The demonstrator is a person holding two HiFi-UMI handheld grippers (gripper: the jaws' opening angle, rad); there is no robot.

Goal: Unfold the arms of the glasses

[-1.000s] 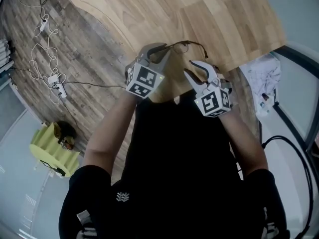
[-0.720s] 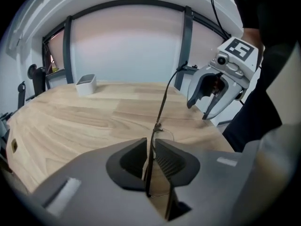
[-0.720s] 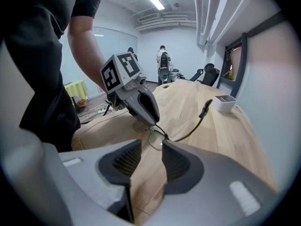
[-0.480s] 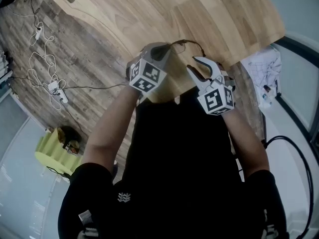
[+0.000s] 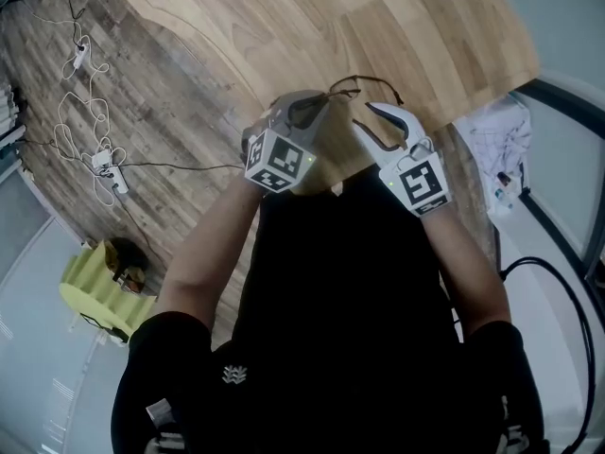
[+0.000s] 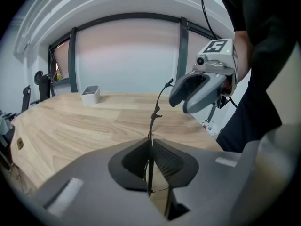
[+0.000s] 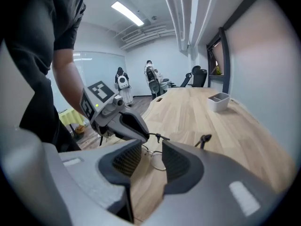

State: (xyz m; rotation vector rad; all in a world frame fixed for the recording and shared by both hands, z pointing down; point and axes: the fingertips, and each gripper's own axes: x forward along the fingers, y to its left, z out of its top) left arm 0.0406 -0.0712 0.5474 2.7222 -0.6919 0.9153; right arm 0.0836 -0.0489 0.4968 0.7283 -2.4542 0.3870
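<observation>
Our left gripper (image 5: 302, 112) is clamped on the front of the glasses (image 5: 364, 85), holding them over the tabletop's (image 5: 378, 17) near edge. Our right gripper (image 5: 378, 126), spread and empty, hovers over that same edge. One arm seems swung out; we judge the unfolding unfinished. Both forearms angle in toward that edge.

- My right gripper (image 7: 150, 153) has its jaws apart, and the glasses (image 7: 159, 137) show through the gap, just beyond the tips.
- Left of the glasses, the left gripper (image 7: 138, 132) pinches their frame.
- Under the glasses is a wooden table (image 7: 197, 112); well behind them stands a small white tray (image 7: 219, 101).
</observation>
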